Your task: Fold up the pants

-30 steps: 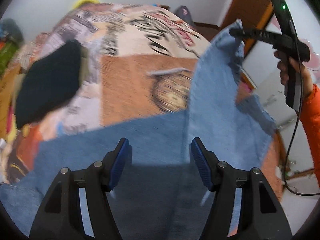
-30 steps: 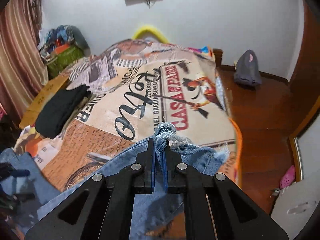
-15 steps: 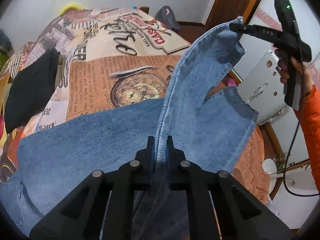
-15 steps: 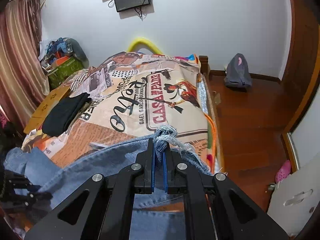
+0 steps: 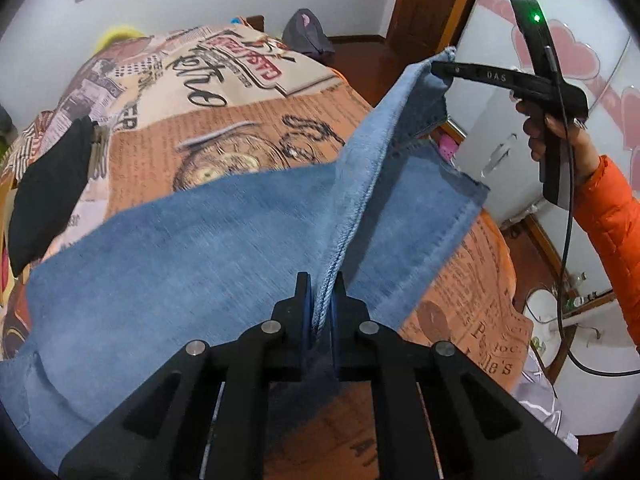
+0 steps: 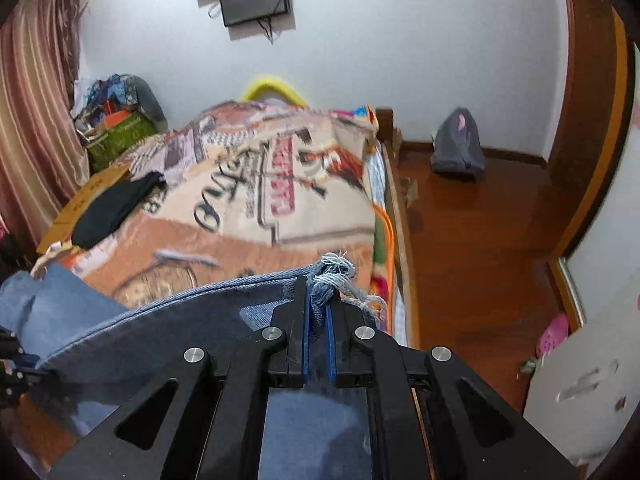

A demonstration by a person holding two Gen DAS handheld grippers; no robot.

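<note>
Pants of faded blue denim [image 5: 208, 248] lie spread on the printed orange-and-cream bedspread [image 5: 240, 136], one leg raised off it. Left gripper [image 5: 319, 312], open a second ago, is now clamped on that leg's side seam. Right gripper [image 6: 319, 312] stays clamped on the frayed hem [image 6: 334, 270], held high. With both ends of the leg gripped, it can probably be carried across onto the other leg.

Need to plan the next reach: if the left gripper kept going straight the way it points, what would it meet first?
Likely the jeans themselves. The left gripper, jaws shut on the leg seam, tilts down toward denim spread on the patterned bedspread, so it would press cloth onto the bed. Depth is hard to judge through the fisheye.
</note>
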